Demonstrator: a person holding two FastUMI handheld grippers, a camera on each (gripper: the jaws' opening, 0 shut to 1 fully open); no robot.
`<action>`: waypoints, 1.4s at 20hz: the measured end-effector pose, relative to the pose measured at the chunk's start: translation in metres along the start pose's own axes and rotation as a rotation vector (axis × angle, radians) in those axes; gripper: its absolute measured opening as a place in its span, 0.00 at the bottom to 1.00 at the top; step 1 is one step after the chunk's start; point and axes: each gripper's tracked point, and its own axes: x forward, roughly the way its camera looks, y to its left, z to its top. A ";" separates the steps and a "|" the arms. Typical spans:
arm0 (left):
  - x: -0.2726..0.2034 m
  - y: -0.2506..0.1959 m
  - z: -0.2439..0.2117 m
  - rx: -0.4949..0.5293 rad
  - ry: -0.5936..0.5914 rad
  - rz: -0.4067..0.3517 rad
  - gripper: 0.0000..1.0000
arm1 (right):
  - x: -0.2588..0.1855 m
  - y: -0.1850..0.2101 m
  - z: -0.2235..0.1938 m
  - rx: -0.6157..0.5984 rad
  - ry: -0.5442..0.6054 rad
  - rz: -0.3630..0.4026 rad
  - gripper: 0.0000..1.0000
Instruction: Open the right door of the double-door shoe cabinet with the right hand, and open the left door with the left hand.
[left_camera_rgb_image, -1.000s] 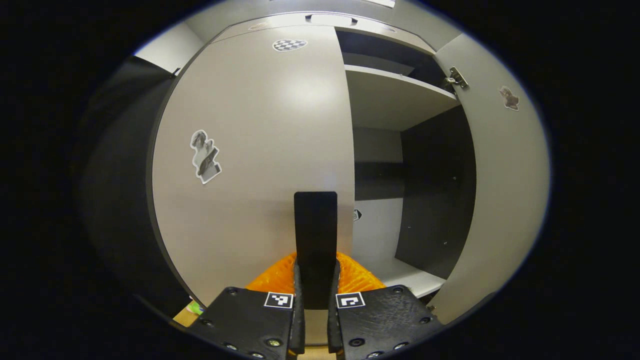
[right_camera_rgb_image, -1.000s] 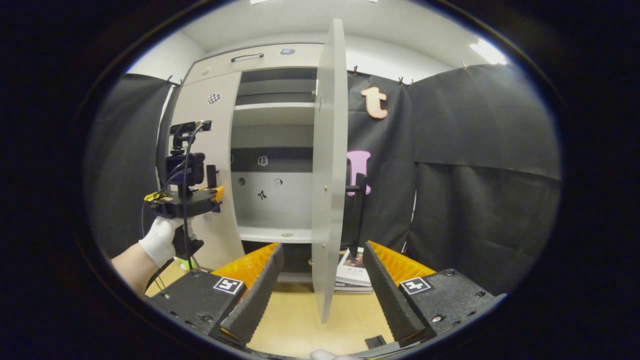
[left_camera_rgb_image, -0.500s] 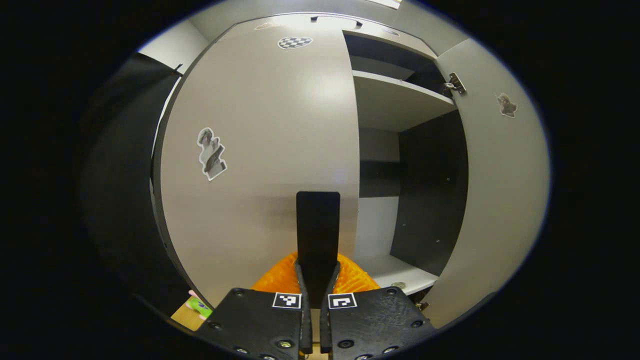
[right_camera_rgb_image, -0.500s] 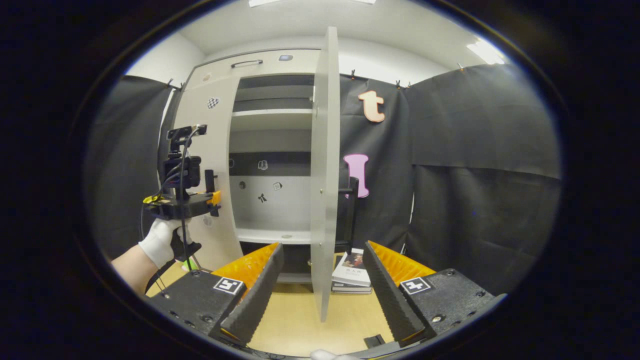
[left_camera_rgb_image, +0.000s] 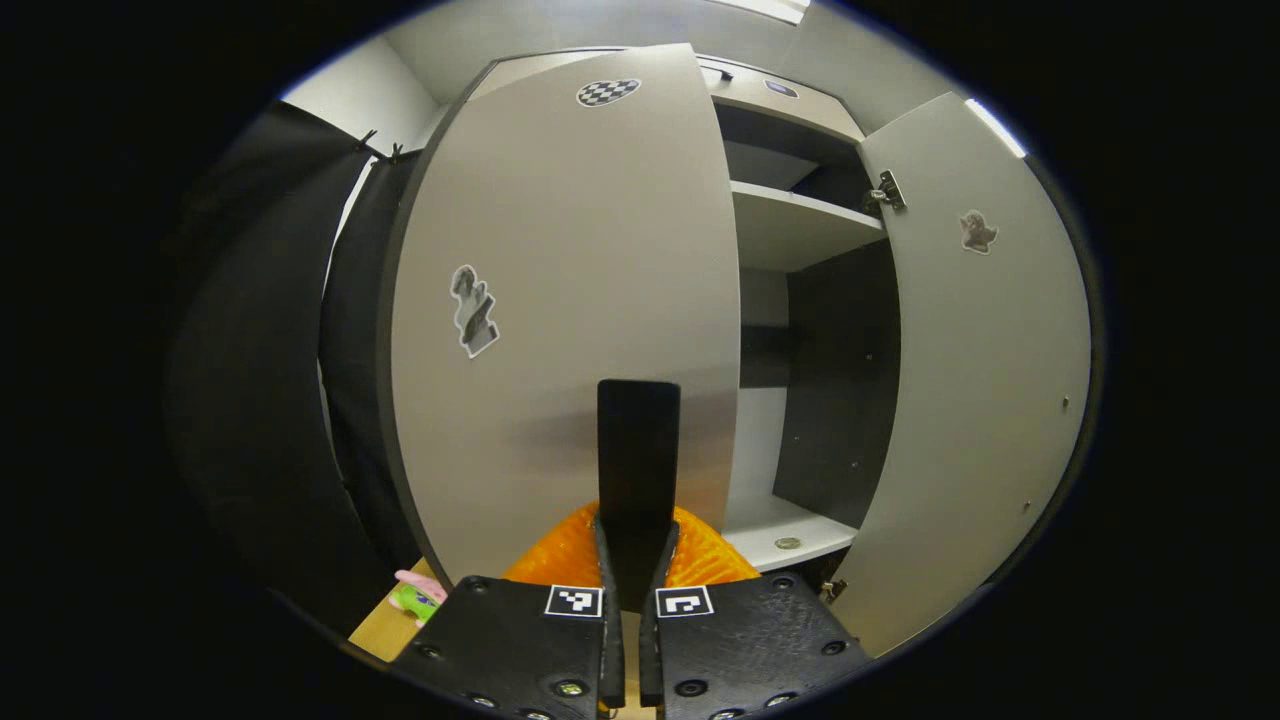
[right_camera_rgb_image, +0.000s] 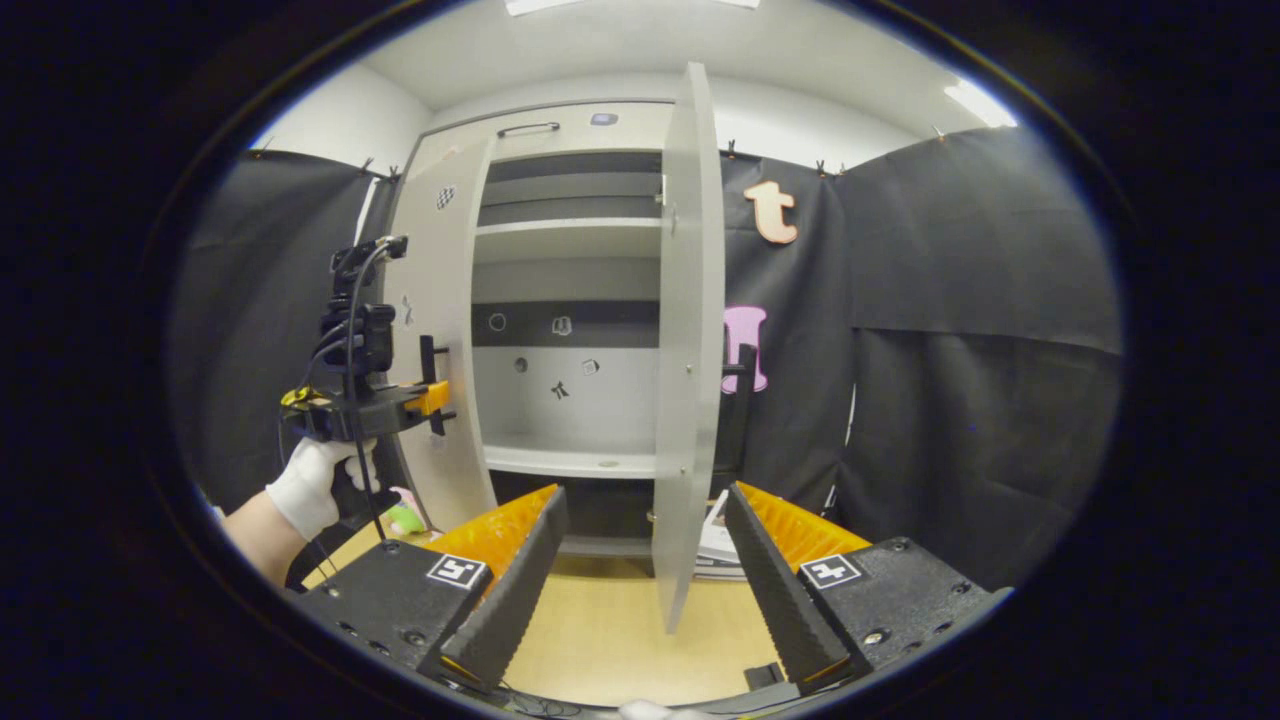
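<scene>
The grey shoe cabinet (right_camera_rgb_image: 570, 300) stands with both doors swung out. In the left gripper view, my left gripper (left_camera_rgb_image: 637, 530) is shut on the black upright handle (left_camera_rgb_image: 637, 450) of the left door (left_camera_rgb_image: 570, 300), which hangs partly open. The right door (left_camera_rgb_image: 970, 380) stands wide open beside bare shelves (left_camera_rgb_image: 800, 225). In the right gripper view, that right door (right_camera_rgb_image: 690, 340) shows edge-on with its black handle (right_camera_rgb_image: 742, 400) behind it. My right gripper (right_camera_rgb_image: 645, 495) is open, a little short of the door's lower edge, holding nothing. A gloved hand (right_camera_rgb_image: 315, 485) holds the left gripper (right_camera_rgb_image: 432, 398) at the left door (right_camera_rgb_image: 440, 330).
Books (right_camera_rgb_image: 715, 540) lie on the wooden surface (right_camera_rgb_image: 600, 640) behind the right door. A small green and pink toy (left_camera_rgb_image: 415, 598) sits at the foot of the left door. A small round object (left_camera_rgb_image: 787, 543) rests on the lower shelf. Black cloth walls flank the cabinet.
The left door has swung further out with my left gripper still on its handle. The right door sits a bit further right in the right gripper view; the right gripper stays open.
</scene>
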 end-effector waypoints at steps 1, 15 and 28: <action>-0.005 0.002 -0.001 0.002 0.003 0.004 0.05 | -0.003 0.004 -0.001 0.001 0.001 0.014 0.99; -0.067 0.055 -0.002 0.015 0.005 0.087 0.04 | -0.004 0.050 -0.011 -0.007 0.019 0.146 0.99; -0.093 0.106 -0.003 0.045 -0.017 0.136 0.04 | 0.009 0.081 -0.010 -0.025 0.036 0.234 0.99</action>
